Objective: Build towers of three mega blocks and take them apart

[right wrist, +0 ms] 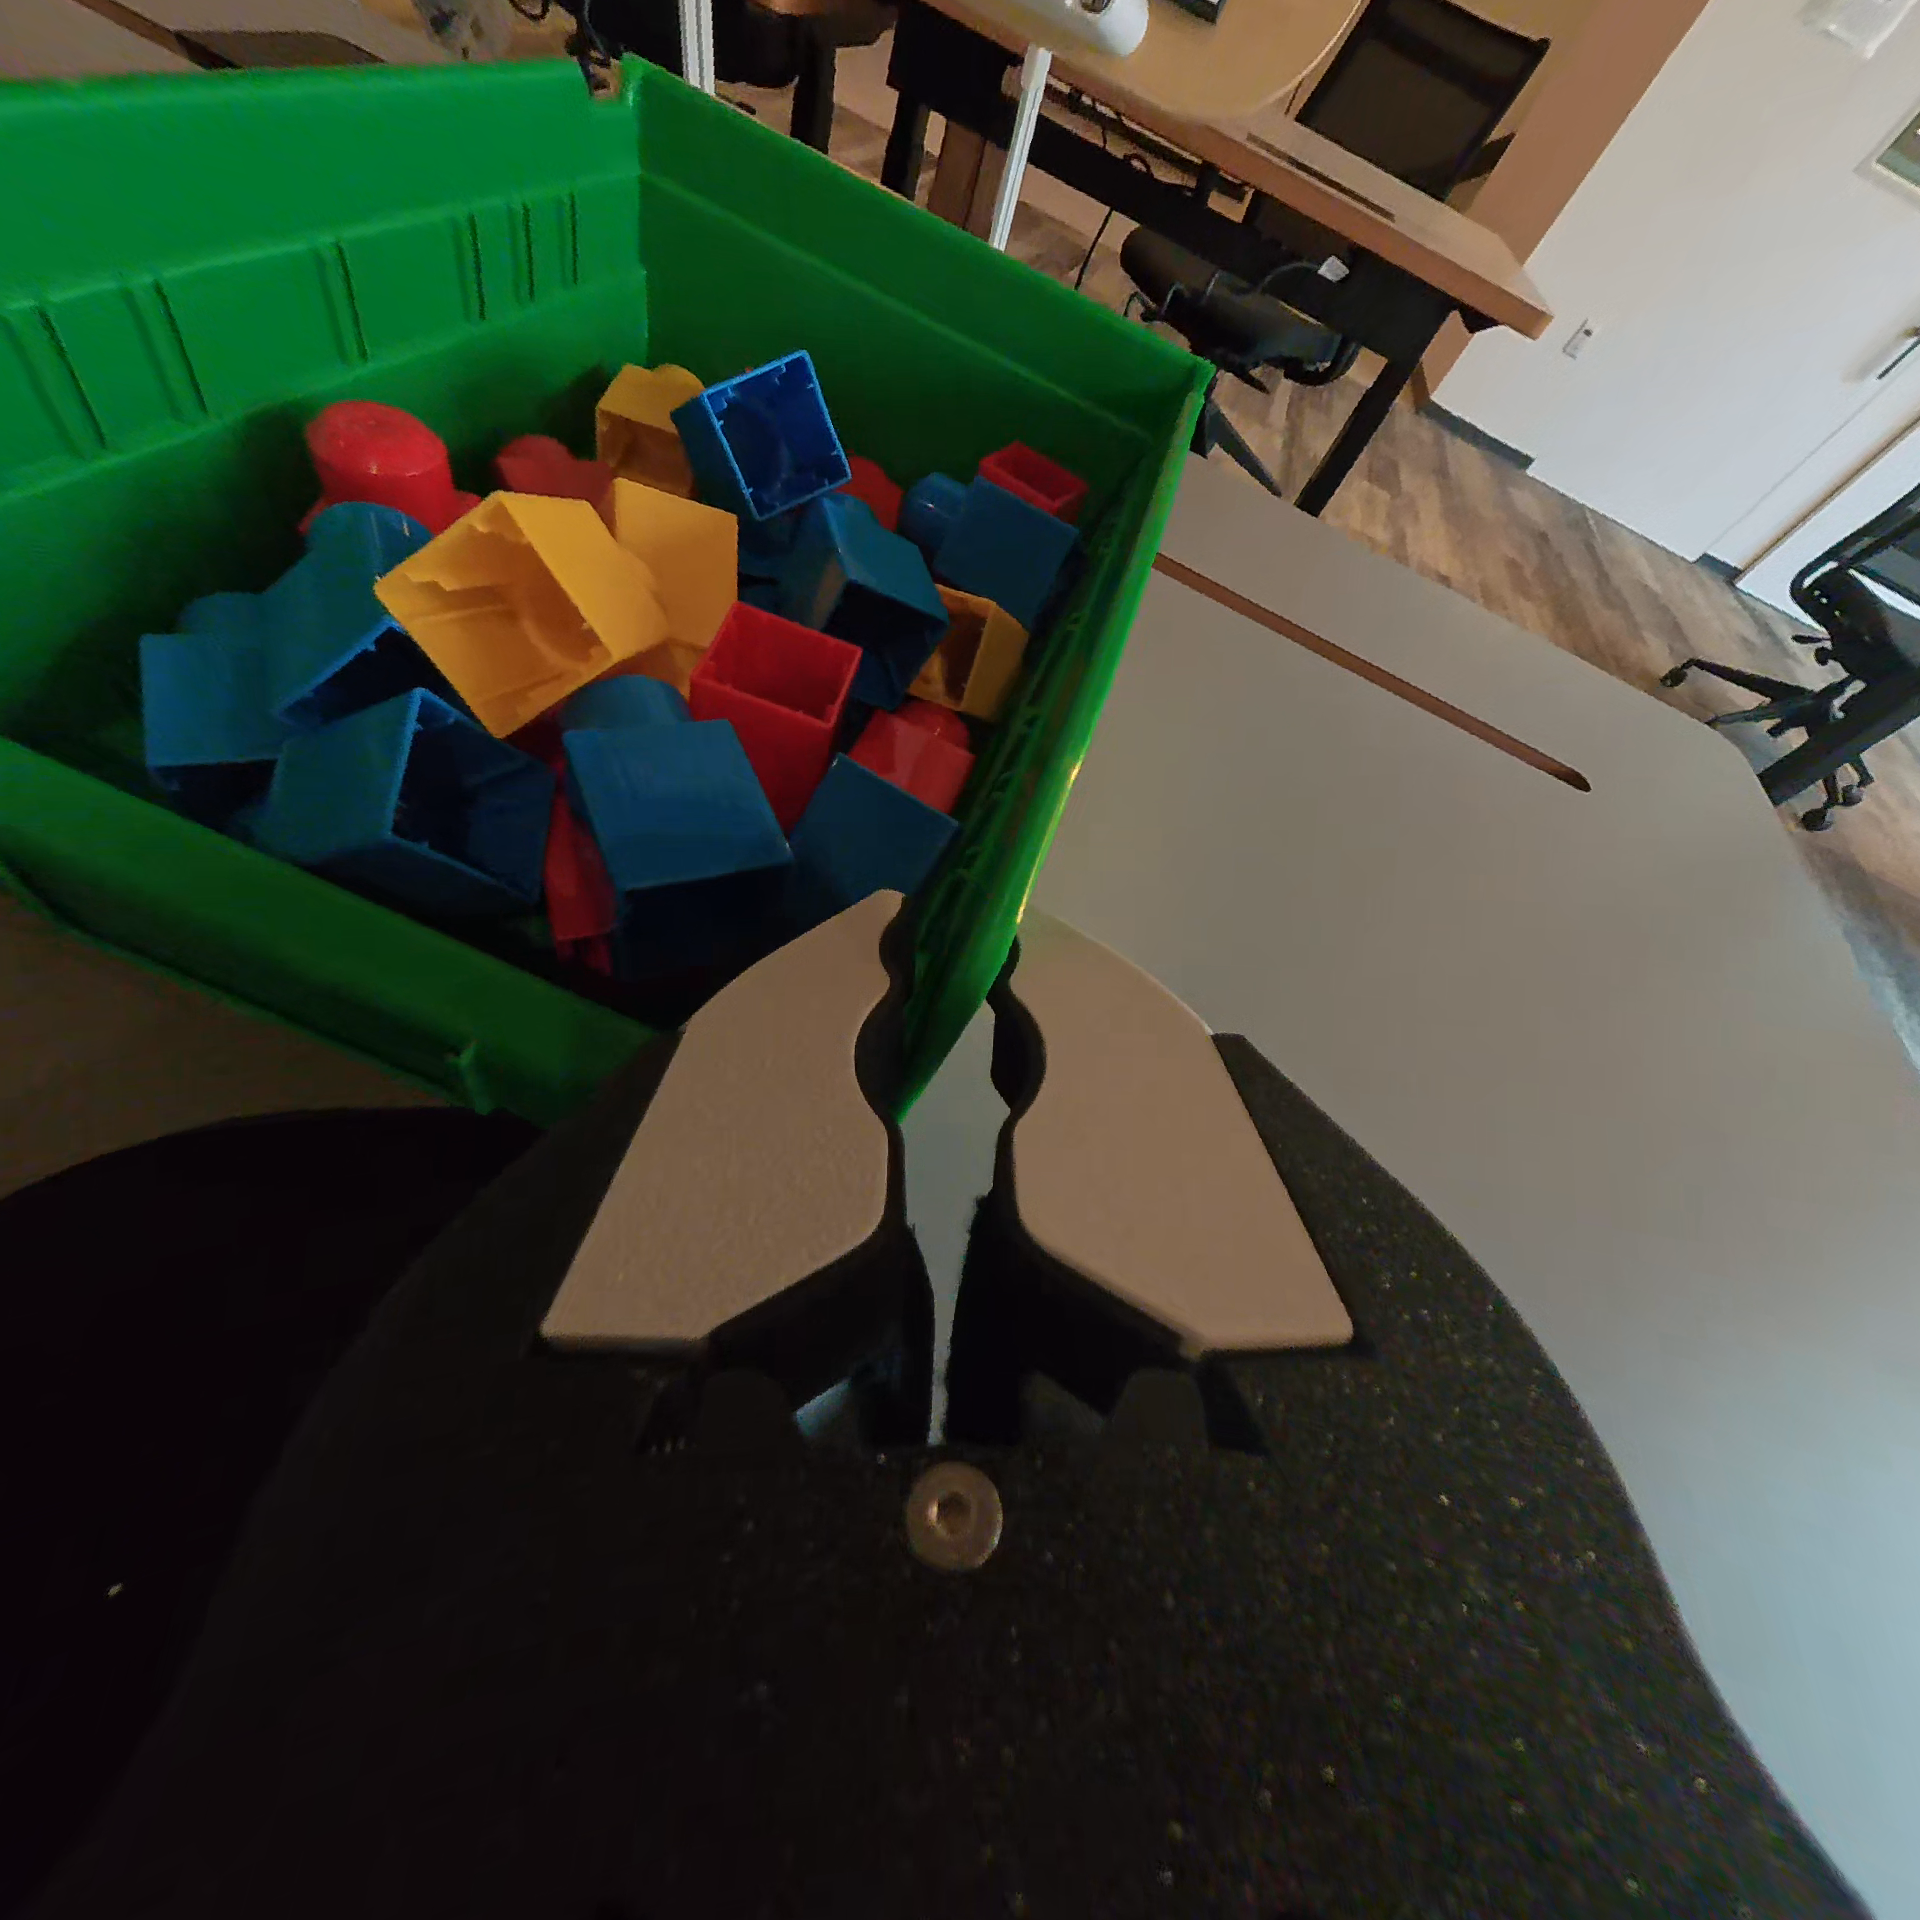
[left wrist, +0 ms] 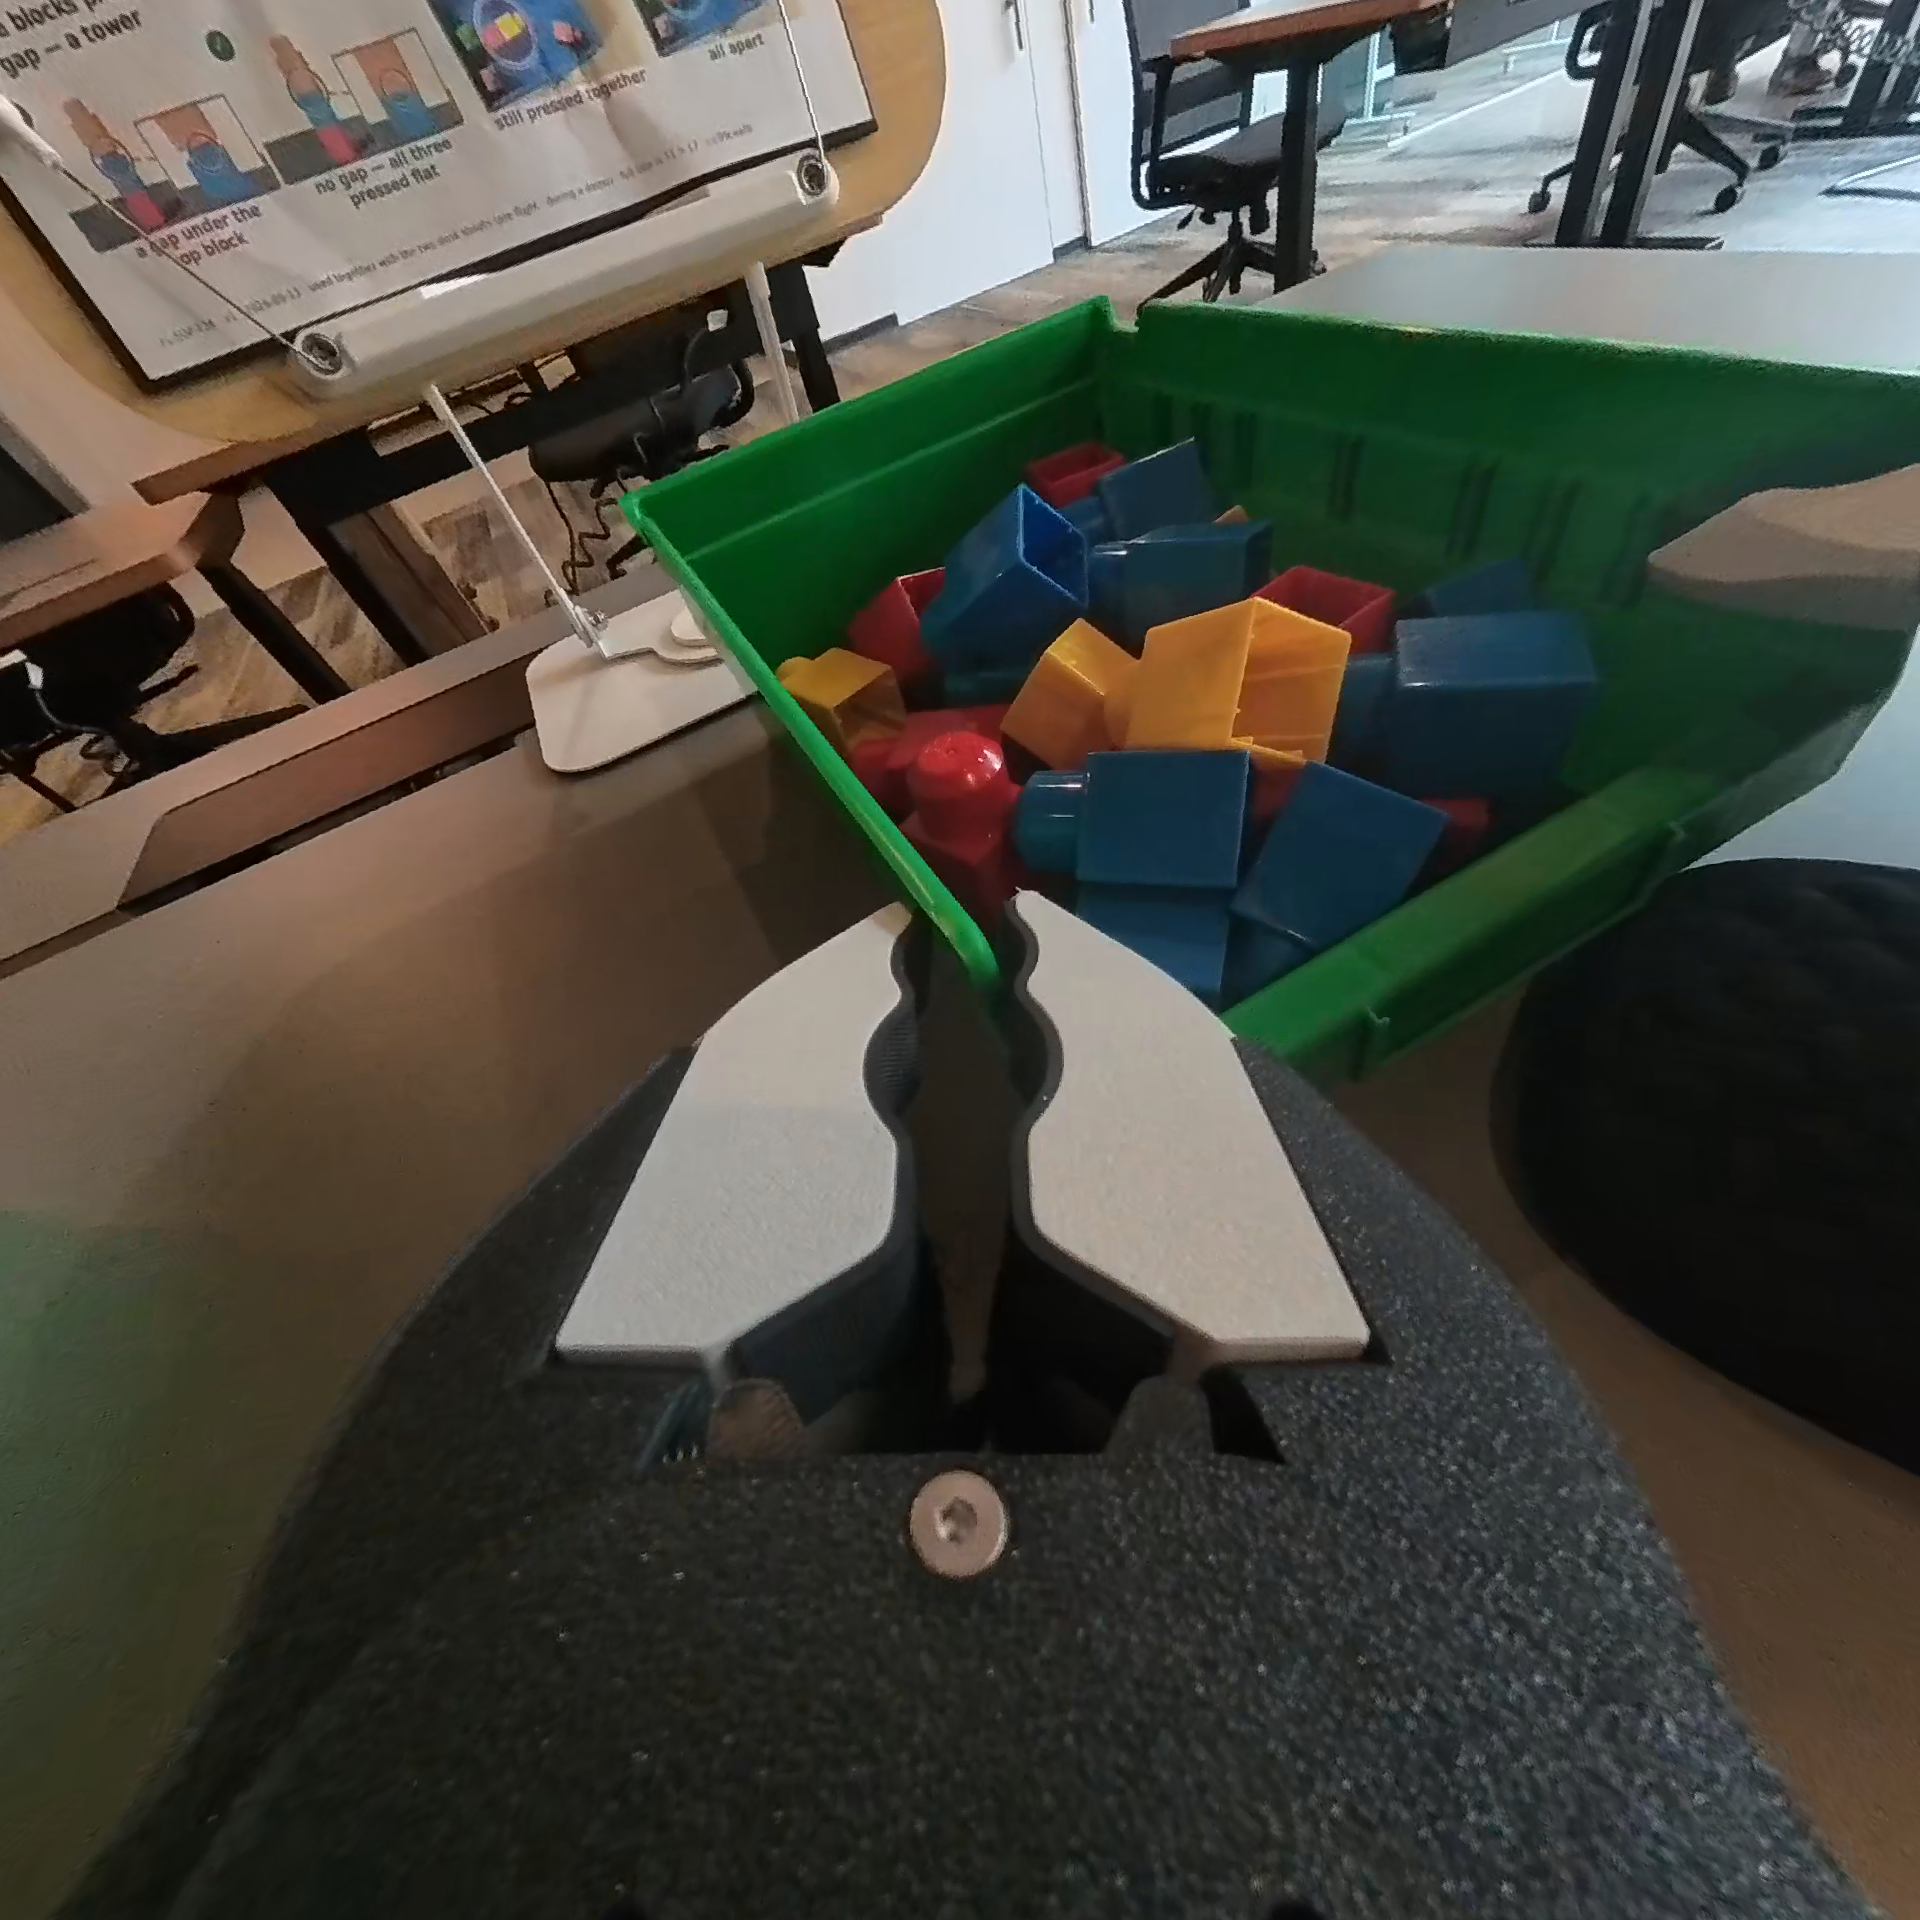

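A green plastic bin (left wrist: 1455, 416) holds a loose pile of several red, blue and yellow mega blocks (left wrist: 1164, 727). My left gripper (left wrist: 961, 935) is shut on the rim at the bin's near left corner; the green edge runs between its grey fingers. In the right wrist view the bin (right wrist: 312, 260) and the blocks (right wrist: 582, 665) show again. My right gripper (right wrist: 951, 961) is shut on the bin's right wall, which passes between its tips. The right gripper's finger also shows in the left wrist view (left wrist: 1787, 551) at the bin's far wall.
A black round mat (left wrist: 1714, 1143) lies on the table just in front of the bin, also in the right wrist view (right wrist: 208, 1299). An instruction sheet on a white stand (left wrist: 436, 208) stands to the left. A grey tabletop (right wrist: 1403, 935) extends to the right. Office chairs and desks stand behind.
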Demonstrator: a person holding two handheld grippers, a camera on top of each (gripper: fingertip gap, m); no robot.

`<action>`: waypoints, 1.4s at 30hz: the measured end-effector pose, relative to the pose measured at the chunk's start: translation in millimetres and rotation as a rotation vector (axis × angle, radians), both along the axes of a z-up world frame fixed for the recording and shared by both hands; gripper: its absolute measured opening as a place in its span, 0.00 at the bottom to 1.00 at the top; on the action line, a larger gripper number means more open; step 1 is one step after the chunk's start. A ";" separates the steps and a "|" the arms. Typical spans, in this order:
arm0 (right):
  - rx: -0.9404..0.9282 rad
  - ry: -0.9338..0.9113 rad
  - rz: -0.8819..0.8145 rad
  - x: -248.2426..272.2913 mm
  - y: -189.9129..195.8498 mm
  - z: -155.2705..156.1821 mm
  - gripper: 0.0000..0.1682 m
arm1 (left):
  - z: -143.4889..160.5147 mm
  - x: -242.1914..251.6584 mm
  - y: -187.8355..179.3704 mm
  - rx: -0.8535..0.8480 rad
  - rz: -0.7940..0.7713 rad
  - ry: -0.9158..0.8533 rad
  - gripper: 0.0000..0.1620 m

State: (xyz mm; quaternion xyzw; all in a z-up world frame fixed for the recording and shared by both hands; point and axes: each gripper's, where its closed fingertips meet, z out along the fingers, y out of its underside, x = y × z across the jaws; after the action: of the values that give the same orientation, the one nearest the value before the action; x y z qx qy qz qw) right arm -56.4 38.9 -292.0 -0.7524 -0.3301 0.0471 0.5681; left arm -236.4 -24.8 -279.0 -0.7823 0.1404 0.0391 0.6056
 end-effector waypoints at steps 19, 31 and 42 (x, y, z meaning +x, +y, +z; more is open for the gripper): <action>0.127 0.015 0.015 6.4 -1.3 7.7 0.19 | 7.1 3.8 -0.1 0.083 -0.028 0.027 0.25; 0.368 0.384 0.071 -27.8 -75.5 100.9 0.54 | 111.5 -25.3 -101.7 0.449 -0.040 -0.047 0.49; 0.228 0.551 0.532 -246.1 -179.8 103.2 0.50 | 124.9 -272.1 -233.4 0.481 0.626 0.065 0.41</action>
State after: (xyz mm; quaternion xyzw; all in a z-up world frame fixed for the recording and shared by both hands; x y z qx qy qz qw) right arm -302.5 -140.9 -188.8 -0.5318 -0.3517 0.3557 0.6833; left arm -508.5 -258.1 -154.1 -0.6213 -0.0992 0.2784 0.7257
